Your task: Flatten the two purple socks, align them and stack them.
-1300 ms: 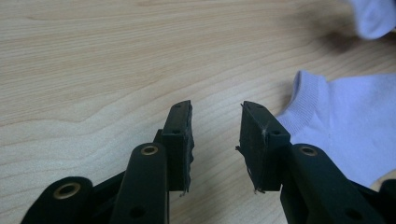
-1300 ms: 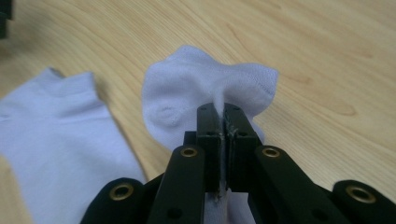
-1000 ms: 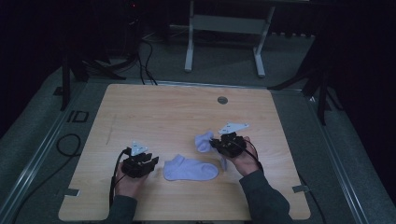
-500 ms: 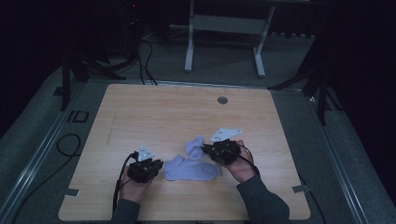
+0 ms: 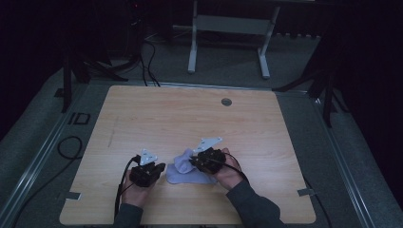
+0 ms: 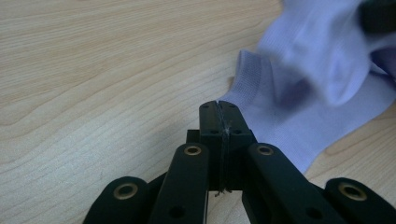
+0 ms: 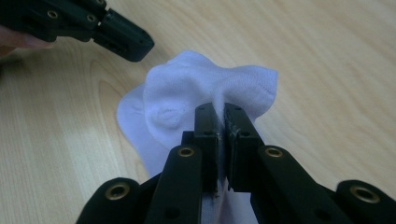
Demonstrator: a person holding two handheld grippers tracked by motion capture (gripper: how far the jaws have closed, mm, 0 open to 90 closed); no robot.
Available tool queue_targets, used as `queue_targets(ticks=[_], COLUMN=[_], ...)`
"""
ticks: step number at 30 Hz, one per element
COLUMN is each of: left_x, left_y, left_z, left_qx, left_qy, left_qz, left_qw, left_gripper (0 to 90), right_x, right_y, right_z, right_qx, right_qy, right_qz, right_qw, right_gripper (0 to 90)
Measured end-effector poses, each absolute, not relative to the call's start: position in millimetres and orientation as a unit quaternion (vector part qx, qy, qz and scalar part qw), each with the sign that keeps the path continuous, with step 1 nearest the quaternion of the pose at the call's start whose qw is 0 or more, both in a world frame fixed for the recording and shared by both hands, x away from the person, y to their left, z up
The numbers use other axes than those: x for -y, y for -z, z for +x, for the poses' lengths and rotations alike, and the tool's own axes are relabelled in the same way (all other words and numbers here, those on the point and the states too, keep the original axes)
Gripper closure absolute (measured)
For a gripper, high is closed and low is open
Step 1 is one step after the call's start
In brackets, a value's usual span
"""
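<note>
**Socks brought together near the table's front edge**

Since a second ago the right gripper (image 5: 194, 160) has carried its white sock (image 7: 205, 88) left and nearer, so it now overlaps the flat sock (image 5: 183, 176) on the table (image 5: 190, 118). That gripper's jaws are clamped on a bunched fold of the white sock, cloth pinched between the pads. At the left, the left gripper (image 5: 161, 167) has just been closing; its jaws now meet with nothing between them, their tips just beside the flat sock's cuff edge (image 6: 252, 79), short of the cloth. Both socks lie between the two hands.
</note>
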State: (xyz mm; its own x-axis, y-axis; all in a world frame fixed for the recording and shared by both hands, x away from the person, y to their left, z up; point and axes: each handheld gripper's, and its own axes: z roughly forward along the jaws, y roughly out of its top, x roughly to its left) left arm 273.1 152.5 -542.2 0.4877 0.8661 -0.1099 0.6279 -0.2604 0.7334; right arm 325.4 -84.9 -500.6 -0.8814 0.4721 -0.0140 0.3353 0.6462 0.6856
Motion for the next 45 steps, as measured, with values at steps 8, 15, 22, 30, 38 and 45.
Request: queue_targets(ticks=[8,15,22,30,38,45], left_x=[-151.1,-151.8,-149.9,-146.1,-146.5,-148.7], left_y=[542.7,544.1,552.4,554.9,555.3,550.9], left_z=[272.9,274.3,278.7,279.4,279.4,277.5], left_qx=[-0.478,-0.482,-0.498,-0.498,-0.502,-0.500], left_qy=[-0.157,-0.155,-0.132,-0.129,-0.126,-0.127], left_qz=[0.778,0.779,0.786,0.793,0.790,0.782], left_qw=[0.375,0.370,0.342,0.327,0.329,0.349], left_gripper=[89.1,89.2,89.2,89.5,89.6,89.4], right_x=[69.2,62.8,62.9,62.0,56.8,52.6], right_y=[517.0,523.8,524.6,521.5,519.4,529.1], right_z=[322.4,320.3,321.0,320.5,319.5,322.3], right_qx=[-0.908,-0.911,-0.910,-0.910,-0.906,-0.909], right_qy=[-0.348,-0.343,-0.346,-0.347,-0.358,-0.346], right_qz=[0.221,0.218,0.221,0.222,0.220,0.225], right_qw=[0.073,0.061,0.059,0.055,0.056,0.058], right_gripper=[83.9,83.6,83.7,83.7,83.7,82.3])
